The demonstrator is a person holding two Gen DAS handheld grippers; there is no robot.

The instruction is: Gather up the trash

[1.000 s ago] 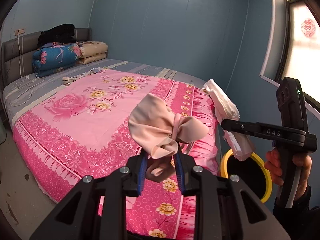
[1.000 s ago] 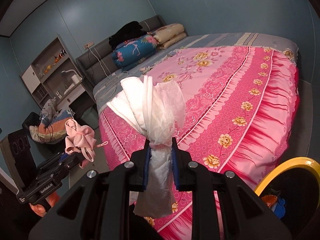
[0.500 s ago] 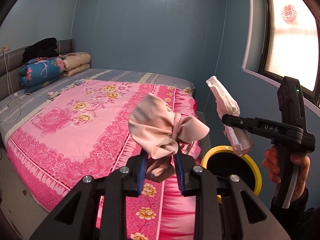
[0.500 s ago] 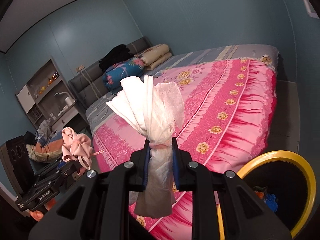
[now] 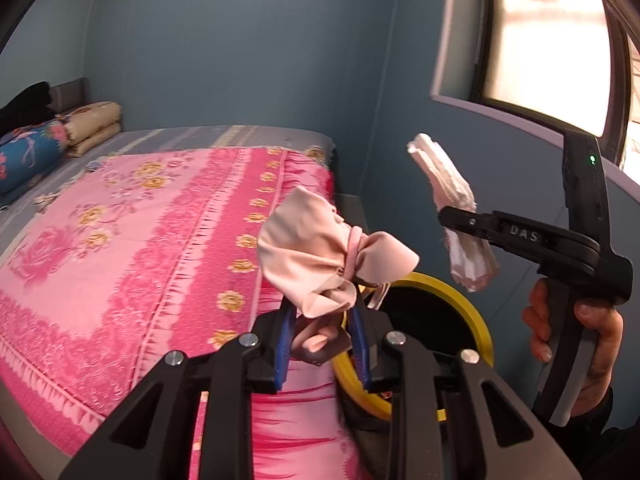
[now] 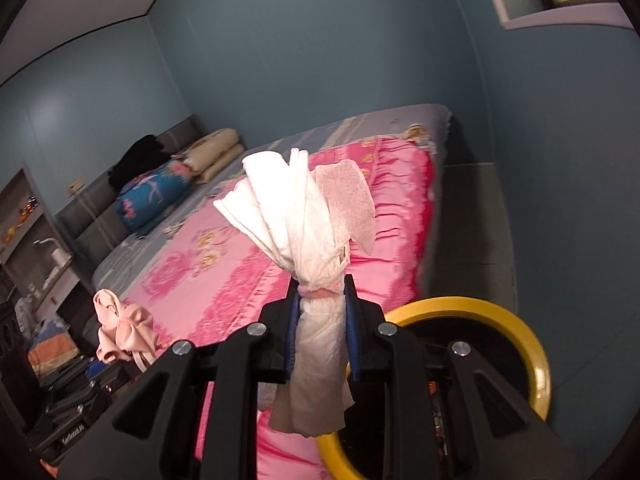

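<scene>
**Both grippers loaded beside the bin**

We see the left gripper (image 5: 322,344) with its blue fingers (image 5: 285,350) closed down on a pink cloth bundle (image 5: 320,256) — a bunched piece tied round with a pink band, its folds fanning out above the fingers; the same bundle shows small at the lower left of the right wrist view (image 6: 122,330). The right gripper (image 6: 320,330) has its fingers pressed narrowly against a white paper wad (image 6: 308,232), also cinched by a pink band, with one end sticking up and the other hanging below; in the left wrist view a hand (image 5: 588,344) grips that gripper's handle. Just beyond both grippers stands a yellow-rimmed bin (image 6: 516,344) with a dark inside, close against the foot of the bed (image 5: 120,248) — we cannot tell whether the two touch; the bed wears a pink flowered cover, with folded quilts (image 6: 156,196) at its head.
</scene>
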